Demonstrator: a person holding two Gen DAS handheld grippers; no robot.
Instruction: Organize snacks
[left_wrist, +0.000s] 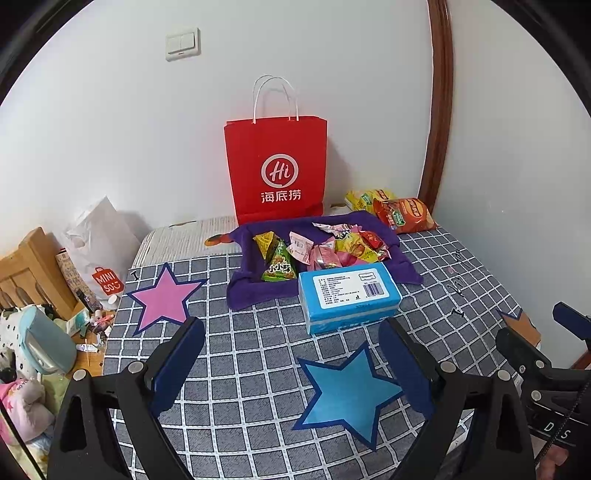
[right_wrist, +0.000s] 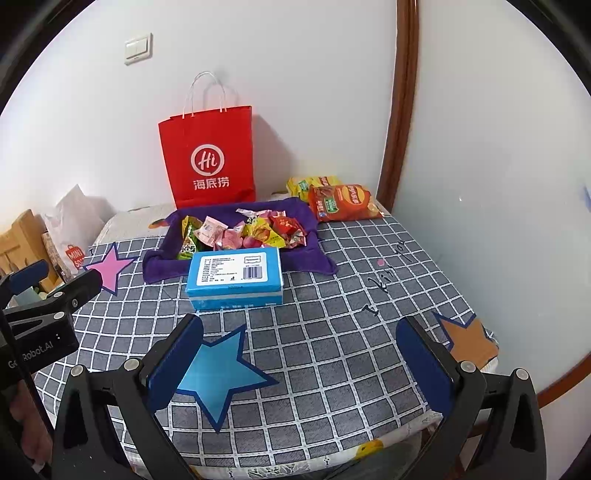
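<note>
Two hand-held grippers, both with nothing between the pads and jaws standing wide: the left hand-held gripper (left_wrist: 291, 363) and the right hand-held gripper (right_wrist: 299, 363) hang side by side over the near part of the checked bedspread (right_wrist: 332, 332), each pointing down and forward toward the wall. I read the surface as a bed, not a counter. Dead ahead of both lies the blue box (left_wrist: 349, 295), flat, its long axis running across my line of approach, so either gripper would have to span its short depth rather than its length. From the left wrist view it sits ahead and slightly right of centre; from the right wrist view it sits ahead and slightly left (right_wrist: 234, 277), so it lies roughly between the two, no clear nearer hand that I can tell. Just behind it, touching or nearly so, the purple cloth (left_wrist: 243, 291) carries the loose snack packets (left_wrist: 321, 247) in a heap. Farther back the red paper bag (left_wrist: 275, 166) stands upright against the wall, and to its right the crisp bag (right_wrist: 343, 203) lies beside yellow packets (right_wrist: 310, 182). My judgement: the box blocks a straight reach to the packets, so the next move goes over or around it, or deals with it first.
</note>
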